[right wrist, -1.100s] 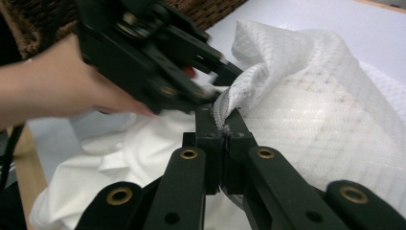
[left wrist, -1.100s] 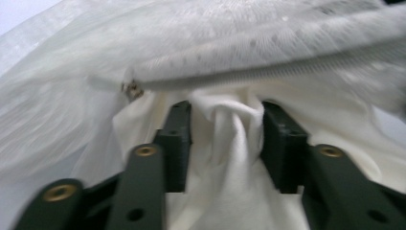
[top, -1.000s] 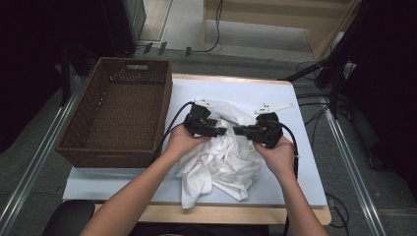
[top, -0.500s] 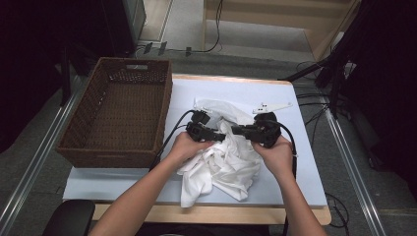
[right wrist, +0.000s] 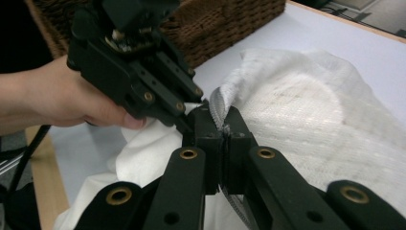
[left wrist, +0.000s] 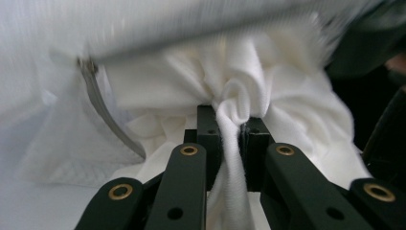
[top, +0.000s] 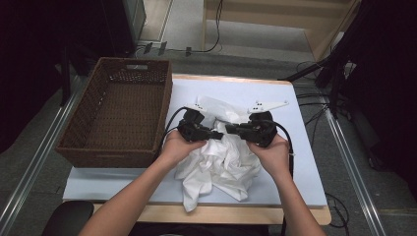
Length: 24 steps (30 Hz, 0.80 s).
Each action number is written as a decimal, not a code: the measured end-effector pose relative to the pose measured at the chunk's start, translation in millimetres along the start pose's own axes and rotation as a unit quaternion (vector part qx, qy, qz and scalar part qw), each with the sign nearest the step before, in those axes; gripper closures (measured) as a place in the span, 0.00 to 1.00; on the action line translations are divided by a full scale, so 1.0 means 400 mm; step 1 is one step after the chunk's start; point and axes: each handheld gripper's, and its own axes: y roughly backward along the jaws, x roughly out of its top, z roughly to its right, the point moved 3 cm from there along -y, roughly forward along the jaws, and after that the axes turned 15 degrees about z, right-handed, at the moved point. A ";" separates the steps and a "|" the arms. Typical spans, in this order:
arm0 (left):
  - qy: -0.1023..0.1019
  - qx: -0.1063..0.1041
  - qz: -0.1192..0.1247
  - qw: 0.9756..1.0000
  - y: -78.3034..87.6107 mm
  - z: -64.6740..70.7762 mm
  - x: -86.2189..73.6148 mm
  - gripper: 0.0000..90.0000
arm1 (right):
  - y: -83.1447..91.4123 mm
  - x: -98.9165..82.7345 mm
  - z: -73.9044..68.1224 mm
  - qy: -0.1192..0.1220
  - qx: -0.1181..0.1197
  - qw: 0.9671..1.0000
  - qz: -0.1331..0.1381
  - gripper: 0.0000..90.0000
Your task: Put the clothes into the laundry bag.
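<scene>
A crumpled white garment point(top: 221, 164) lies in the middle of the white table point(top: 305, 167). My left gripper point(top: 219, 132) comes in from the left, and its jaws have just been closing. They now pinch a twisted fold of the white cloth point(left wrist: 268, 76), as the left gripper view shows at the gripper point(left wrist: 232, 122). My right gripper point(top: 231, 130) faces it from the right. In the right gripper view that gripper point(right wrist: 223, 122) is shut on a grey-edged seam of the mesh-like cloth point(right wrist: 306, 110). The left gripper point(right wrist: 191, 112) sits almost tip to tip with it.
A brown wicker basket point(top: 113, 158) stands at the left of the table, its corner point(right wrist: 230, 24) just behind the cloth. A grey seam line point(left wrist: 107, 120) runs across the cloth. Cables trail from both grippers toward the table's front and right edge.
The left gripper's jaws have come together on a fold of the cloth. The garment is bunched up higher between the two grippers. The right gripper has stayed in place.
</scene>
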 end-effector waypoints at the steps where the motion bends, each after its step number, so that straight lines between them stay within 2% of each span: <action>1: -0.002 0.007 0.006 1.000 -0.001 0.002 0.004 0.93 | 0.000 0.001 -0.003 0.000 0.005 1.000 0.001 1.00; 4: 0.008 0.031 0.027 0.999 -0.022 -0.005 0.005 0.93 | -0.001 -0.004 -0.008 -0.001 0.012 1.000 -0.004 1.00; 6: 0.007 0.055 0.042 0.998 -0.043 -0.014 0.002 0.93 | 0.000 -0.012 -0.001 -0.001 0.011 1.000 -0.007 1.00; 9: -0.015 0.104 0.038 0.994 -0.076 -0.033 0.000 0.93 | 0.002 -0.033 0.021 -0.021 0.016 0.999 -0.026 1.00; 10: -0.008 0.109 0.029 0.994 -0.087 -0.046 -0.001 0.92 | 0.002 -0.042 0.029 -0.025 0.018 0.999 -0.036 1.00; 11: -0.004 0.111 0.026 0.993 -0.090 -0.053 -0.001 0.92 | 0.004 -0.051 0.039 -0.027 0.020 0.999 -0.040 1.00; 13: 0.006 0.100 0.022 0.995 -0.087 -0.057 0.002 0.89 | 0.011 -0.059 0.055 -0.034 0.010 0.999 -0.039 1.00; 14: 0.003 0.099 0.025 0.995 -0.083 -0.054 0.004 0.85 | 0.015 -0.061 0.062 -0.035 0.003 0.999 -0.038 1.00; 16: -0.005 0.089 0.015 0.996 -0.066 -0.042 0.009 0.77 | 0.024 -0.061 0.071 -0.036 -0.009 0.999 -0.034 1.00; 18: -0.025 0.089 0.011 0.996 -0.038 -0.025 0.015 0.68 | 0.032 -0.059 0.080 -0.037 -0.019 0.999 -0.025 1.00; 21: -0.022 0.086 0.009 0.996 0.001 -0.004 0.020 0.53 | 0.042 -0.059 0.088 -0.038 -0.030 0.999 -0.021 1.00; 22: -0.029 0.089 0.010 0.996 0.015 0.008 0.024 0.51 | 0.042 -0.060 0.089 -0.038 -0.031 0.999 -0.022 1.00; 23: -0.045 0.092 0.018 0.995 0.032 0.025 0.030 0.49 | 0.042 -0.060 0.089 -0.038 -0.033 0.999 -0.022 1.00; 24: -0.049 0.088 0.021 0.995 0.041 0.037 0.033 0.47 | 0.042 -0.060 0.088 -0.037 -0.034 0.998 -0.023 1.00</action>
